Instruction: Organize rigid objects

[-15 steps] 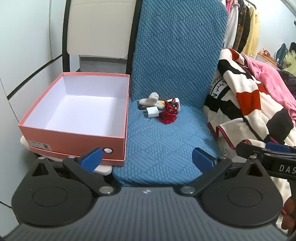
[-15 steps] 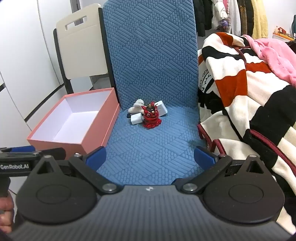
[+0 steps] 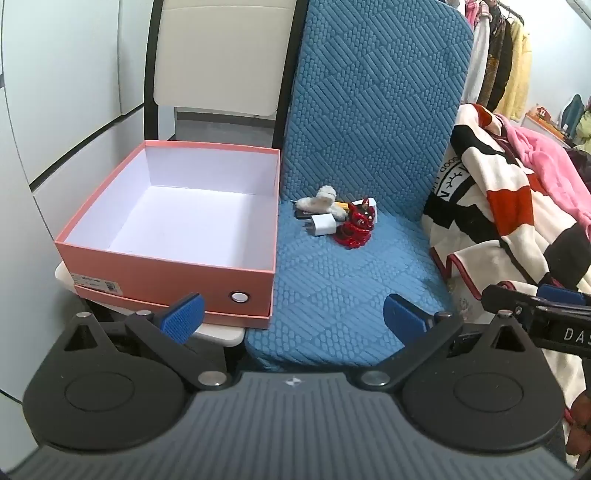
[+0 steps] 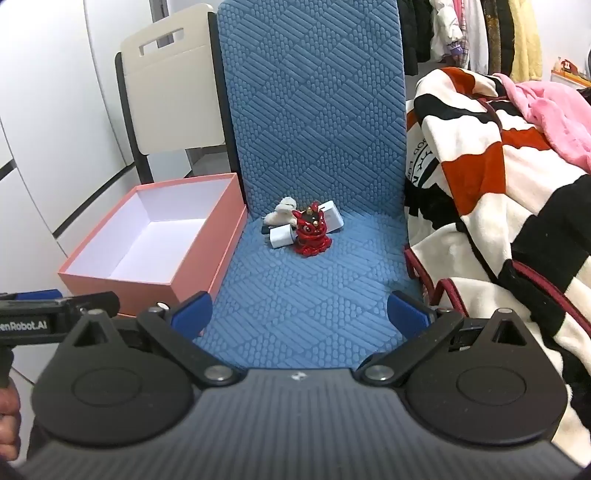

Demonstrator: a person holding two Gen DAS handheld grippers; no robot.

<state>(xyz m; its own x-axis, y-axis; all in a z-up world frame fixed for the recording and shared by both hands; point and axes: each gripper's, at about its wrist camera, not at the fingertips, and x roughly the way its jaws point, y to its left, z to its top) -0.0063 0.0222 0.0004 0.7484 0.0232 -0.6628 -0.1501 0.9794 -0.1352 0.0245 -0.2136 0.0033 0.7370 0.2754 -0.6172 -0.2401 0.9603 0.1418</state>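
A small pile lies at the back of the blue chair seat (image 3: 343,280): a red figurine (image 3: 355,227) (image 4: 311,233), a white charger plug (image 3: 322,225) (image 4: 280,237), a white fluffy toy (image 3: 320,199) (image 4: 282,211), a white block (image 4: 332,219) behind the figurine, and a dark item under the toy. An open pink box (image 3: 166,264) (image 4: 110,278), empty, stands left of the seat. My left gripper (image 3: 293,315) is open and empty, above the seat's front edge. My right gripper (image 4: 300,312) is open and empty, well short of the pile.
A striped black, white and red blanket (image 4: 509,192) and pink cloth (image 4: 554,110) are heaped right of the seat. A cream chair (image 4: 173,99) stands behind the box. White cabinet panels (image 3: 66,92) line the left. Clothes (image 4: 461,29) hang at the back right.
Both grippers have edged slightly forward toward the pile. Both stay open, and nothing on the seat has moved.
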